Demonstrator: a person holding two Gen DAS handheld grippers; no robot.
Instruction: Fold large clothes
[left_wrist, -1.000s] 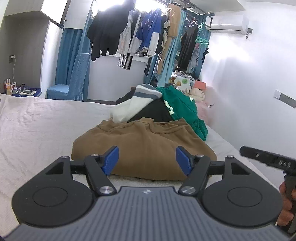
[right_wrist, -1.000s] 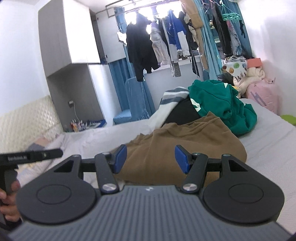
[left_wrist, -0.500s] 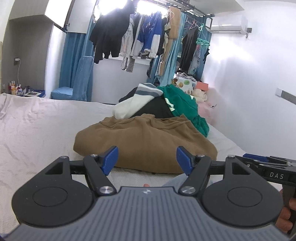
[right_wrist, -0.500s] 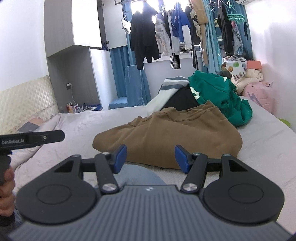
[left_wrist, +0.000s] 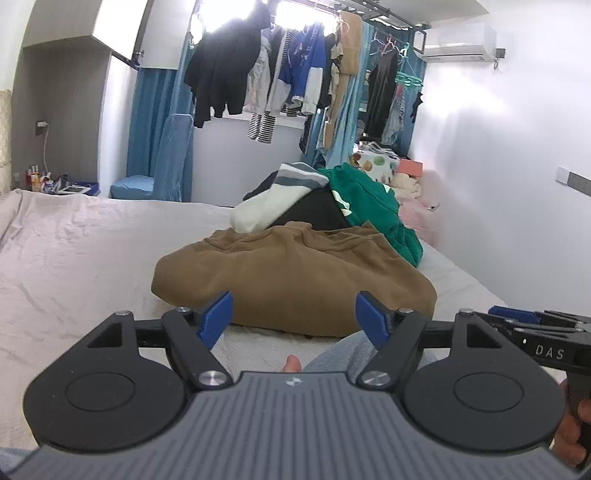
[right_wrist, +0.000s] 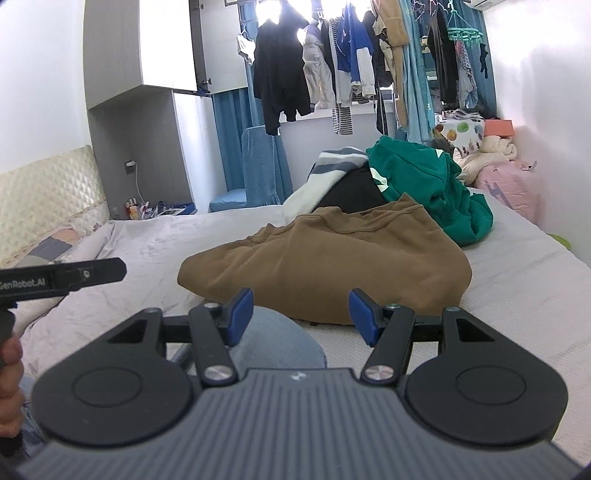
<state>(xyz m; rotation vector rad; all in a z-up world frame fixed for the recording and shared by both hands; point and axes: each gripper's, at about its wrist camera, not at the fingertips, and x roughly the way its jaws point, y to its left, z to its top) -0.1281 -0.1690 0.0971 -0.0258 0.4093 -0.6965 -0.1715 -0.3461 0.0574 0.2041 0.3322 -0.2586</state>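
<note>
A brown sweatshirt (left_wrist: 295, 273) (right_wrist: 332, 258) lies bunched on the pale bed sheet (left_wrist: 74, 266), at the front of a heap of clothes. Behind it are a green garment (left_wrist: 365, 203) (right_wrist: 424, 184), a black one and a white and grey striped one (left_wrist: 273, 199). My left gripper (left_wrist: 293, 317) hovers short of the sweatshirt's near edge, its jaws opening, nothing between them. My right gripper (right_wrist: 301, 314) hangs open and empty beside it, above a knee in blue jeans (right_wrist: 277, 339). Each gripper shows at the edge of the other's view.
Clothes hang on a rail (left_wrist: 280, 74) before the bright window. A blue covered chair (left_wrist: 162, 162) stands past the bed's far side, a white wall (left_wrist: 498, 166) runs close on the right, and a padded headboard (right_wrist: 44, 192) is on the left. Soft toys and a pink bundle (right_wrist: 506, 184) lie at the far right.
Both grippers have drawn back from the brown sweatshirt and sunk a little; the person's knee now shows under them. The left jaws stand wider apart.
</note>
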